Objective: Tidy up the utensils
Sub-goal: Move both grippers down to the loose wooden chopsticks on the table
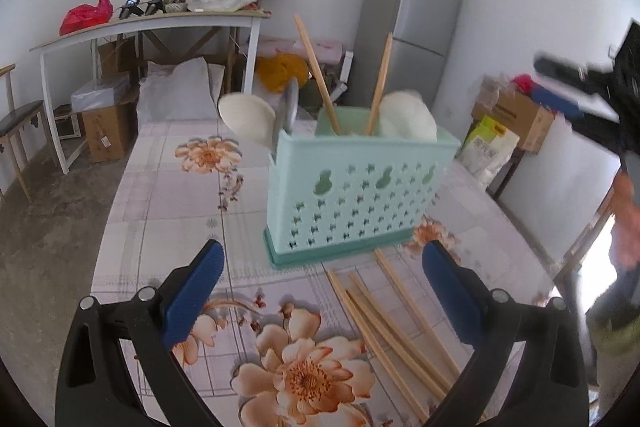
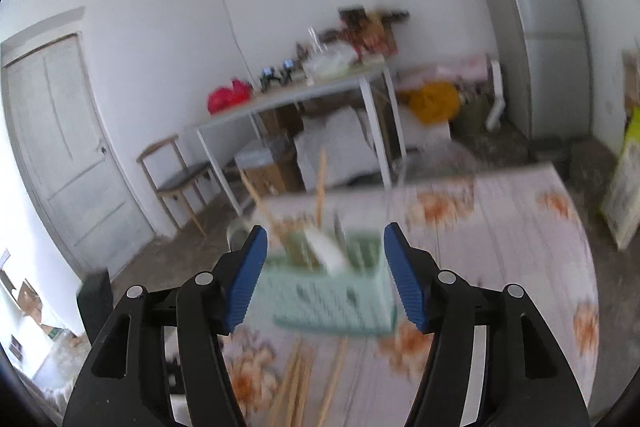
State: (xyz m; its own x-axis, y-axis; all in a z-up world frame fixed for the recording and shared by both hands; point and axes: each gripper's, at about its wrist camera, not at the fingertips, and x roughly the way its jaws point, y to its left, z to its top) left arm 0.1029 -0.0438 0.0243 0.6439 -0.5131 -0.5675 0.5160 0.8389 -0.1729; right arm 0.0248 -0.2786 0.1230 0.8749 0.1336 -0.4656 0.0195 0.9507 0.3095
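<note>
White walls, a grey fridge (image 1: 416, 19), a cluttered white side table (image 1: 152, 23), a panelled door (image 2: 60, 147), concrete floor (image 1: 48, 211).

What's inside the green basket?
The green basket holds two chopsticks standing up, two white spoons and a grey metal utensil. Its walls hide their lower ends and the bottom.

Grey fridge (image 1: 416, 23), cluttered white desk (image 1: 152, 25), chair (image 2: 176, 175)

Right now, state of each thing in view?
utensil caddy: upright on the tablecloth
chopsticks in caddy: two, standing tilted
spoons: in caddy, bowls up
loose chopsticks: flat on cloth
left hand-held gripper: open, empty
right hand-held gripper: open, empty
</note>
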